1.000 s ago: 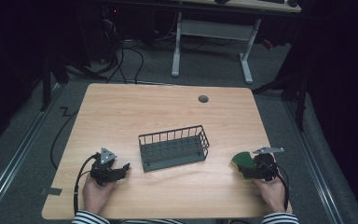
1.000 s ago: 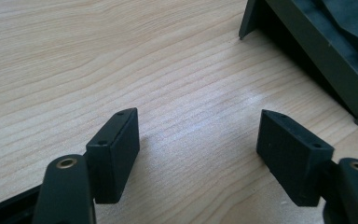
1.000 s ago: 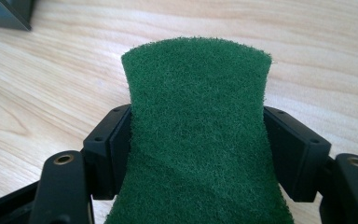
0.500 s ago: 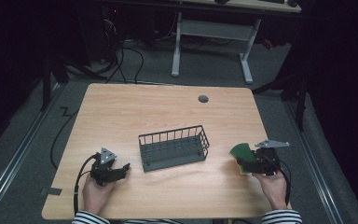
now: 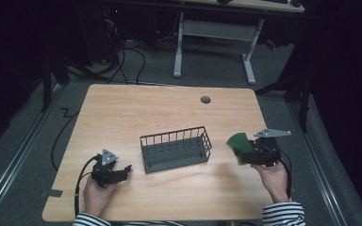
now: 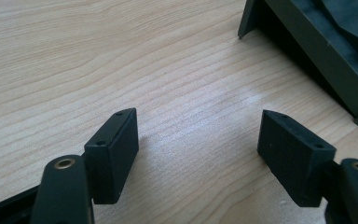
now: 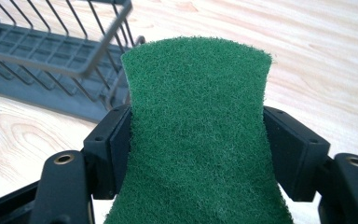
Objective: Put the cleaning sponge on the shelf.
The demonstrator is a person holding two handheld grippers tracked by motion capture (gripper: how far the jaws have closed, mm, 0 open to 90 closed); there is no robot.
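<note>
Since right gripper (image 5: 245, 154) has lifted off table, we log flat green scouring pad (image 7: 198, 135) clamped in its jaws, airborne just right of dark wire basket (image 5: 175, 149). Left gripper (image 6: 200, 149) jaws apart, idle near-left. We judge basket drop next.

Green scouring pad (image 7: 198, 135); dark grey wire basket (image 5: 175, 149); light woodgrain table (image 5: 136, 113); striped sleeves (image 5: 283, 214)

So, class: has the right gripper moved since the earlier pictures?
Yes. The right gripper, holding the green pad, has risen and edged toward the basket.
</note>
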